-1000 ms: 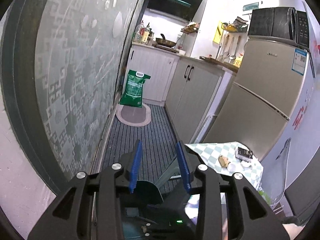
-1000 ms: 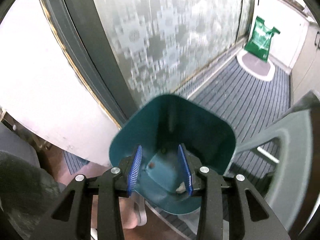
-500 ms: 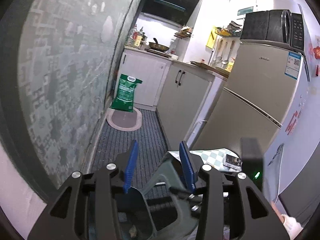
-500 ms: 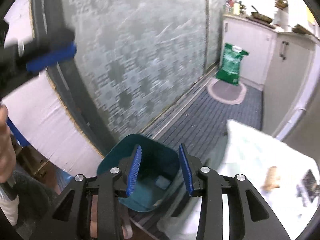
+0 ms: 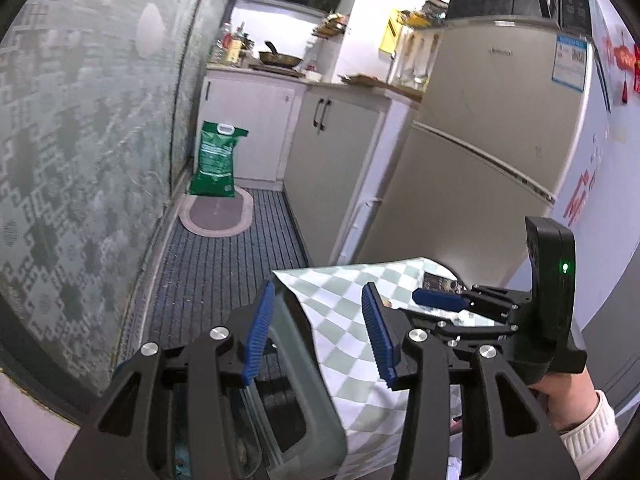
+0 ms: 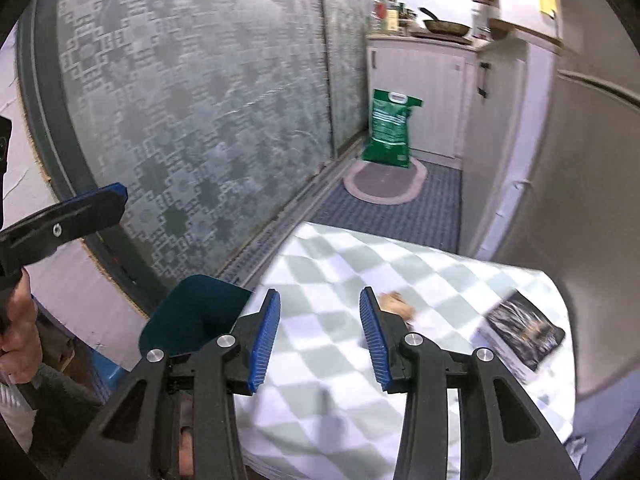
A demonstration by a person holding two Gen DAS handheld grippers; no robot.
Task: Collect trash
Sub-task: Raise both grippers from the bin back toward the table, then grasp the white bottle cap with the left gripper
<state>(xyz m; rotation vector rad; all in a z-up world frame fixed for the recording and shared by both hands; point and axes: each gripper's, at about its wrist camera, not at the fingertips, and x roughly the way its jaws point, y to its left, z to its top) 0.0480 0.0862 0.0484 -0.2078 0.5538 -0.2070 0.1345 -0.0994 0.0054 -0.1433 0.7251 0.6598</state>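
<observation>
Left wrist view: your left gripper (image 5: 318, 334), fingers just widened and empty, hangs over the checked tabletop (image 5: 348, 300) edge; the right gripper (image 5: 440, 300) reaches ahead.

Right wrist view: its fingers (image 6: 264, 340) are spread, nothing between them. The trash (image 6: 394, 304), a small tan lump, lies just beyond on smooth cloth; straddle it squarely before pinching. The teal bin (image 6: 192, 316) waits below left.
</observation>
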